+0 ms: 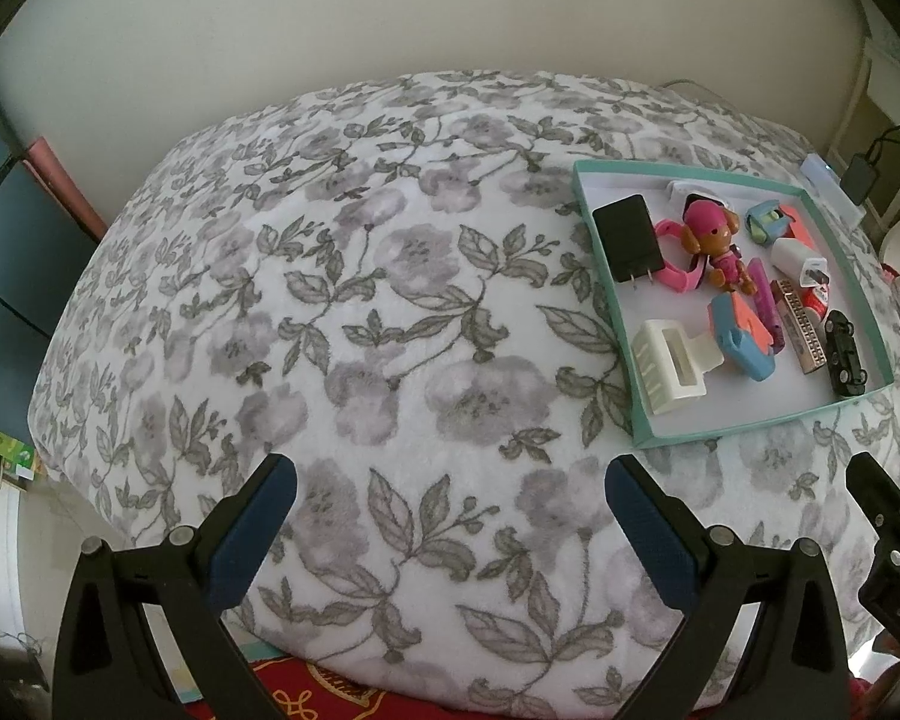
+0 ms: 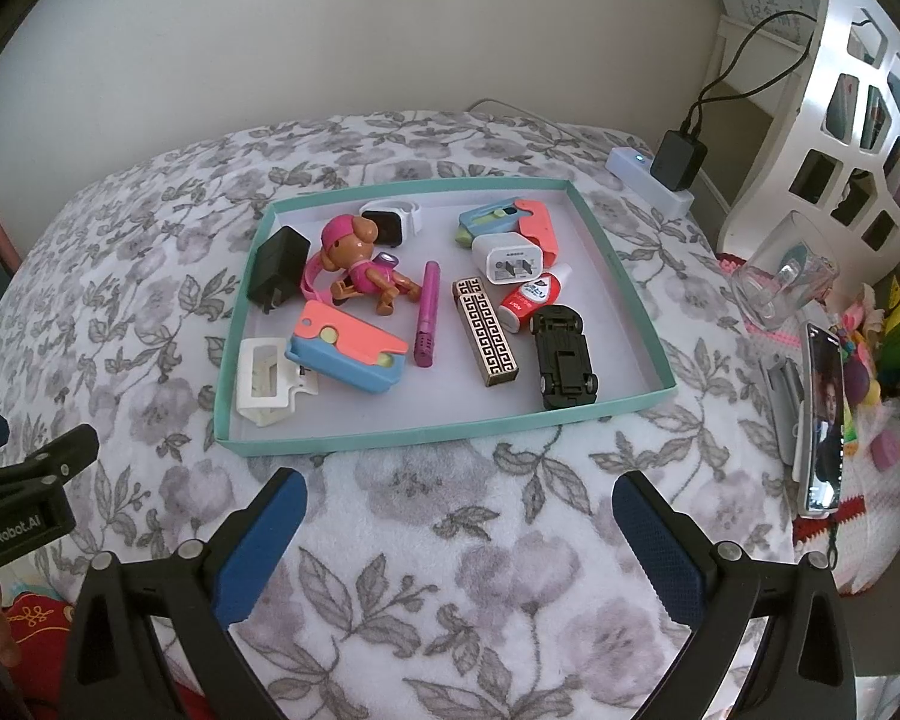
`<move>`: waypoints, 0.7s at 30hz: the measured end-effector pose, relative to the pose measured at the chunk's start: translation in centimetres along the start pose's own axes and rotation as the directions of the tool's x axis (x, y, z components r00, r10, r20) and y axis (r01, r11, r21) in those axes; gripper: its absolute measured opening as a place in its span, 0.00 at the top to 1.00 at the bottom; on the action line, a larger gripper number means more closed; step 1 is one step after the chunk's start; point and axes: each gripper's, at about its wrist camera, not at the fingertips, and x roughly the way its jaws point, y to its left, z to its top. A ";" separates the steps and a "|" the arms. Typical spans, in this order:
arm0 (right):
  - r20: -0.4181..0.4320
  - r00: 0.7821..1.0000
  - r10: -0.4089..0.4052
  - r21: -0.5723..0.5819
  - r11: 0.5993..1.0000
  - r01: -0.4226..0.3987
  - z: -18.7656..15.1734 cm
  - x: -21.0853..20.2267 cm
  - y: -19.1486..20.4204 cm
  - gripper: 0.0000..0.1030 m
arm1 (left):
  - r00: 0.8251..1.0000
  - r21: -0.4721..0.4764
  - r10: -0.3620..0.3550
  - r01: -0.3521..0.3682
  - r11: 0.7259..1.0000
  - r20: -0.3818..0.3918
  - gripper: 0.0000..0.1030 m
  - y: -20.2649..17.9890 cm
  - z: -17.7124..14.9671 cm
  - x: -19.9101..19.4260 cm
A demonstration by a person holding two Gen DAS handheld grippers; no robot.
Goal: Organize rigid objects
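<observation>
A teal tray (image 2: 390, 435) (image 1: 744, 423) lies on the floral blanket and holds several small objects: a pink toy dog (image 2: 360, 261) (image 1: 711, 234), a black charger (image 2: 279, 267) (image 1: 624, 234), a white charger (image 2: 507, 258), a white hair clip (image 2: 264, 384) (image 1: 672, 366), a blue-and-coral case (image 2: 348, 348), a black toy car (image 2: 564, 357), a patterned lighter (image 2: 486, 330), a pink pen (image 2: 427, 312). My right gripper (image 2: 459, 516) is open and empty just in front of the tray. My left gripper (image 1: 450, 510) is open and empty over bare blanket, left of the tray.
The floral blanket (image 1: 330, 300) covers a rounded surface. A white power strip with a black adapter (image 2: 672, 171) lies behind the tray. A glass cup (image 2: 783, 282), a standing phone (image 2: 822, 420) and a white shelf (image 2: 858, 90) are on the right.
</observation>
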 end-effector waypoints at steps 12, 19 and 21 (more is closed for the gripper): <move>0.000 1.000 0.000 -0.001 1.000 0.000 0.0 0.0 0.0 0.00 | 1.000 -0.003 0.011 -0.011 1.000 -0.003 0.01 0.0 0.1 0.0; 0.000 1.000 -0.001 -0.001 1.000 0.001 0.0 0.0 0.0 0.00 | 1.000 0.005 0.013 -0.013 1.000 -0.001 0.01 -0.2 0.1 0.1; -0.001 1.000 -0.001 0.001 1.000 0.001 0.0 0.0 0.1 0.00 | 1.000 0.008 0.012 -0.012 1.000 0.002 0.01 -0.3 0.1 0.0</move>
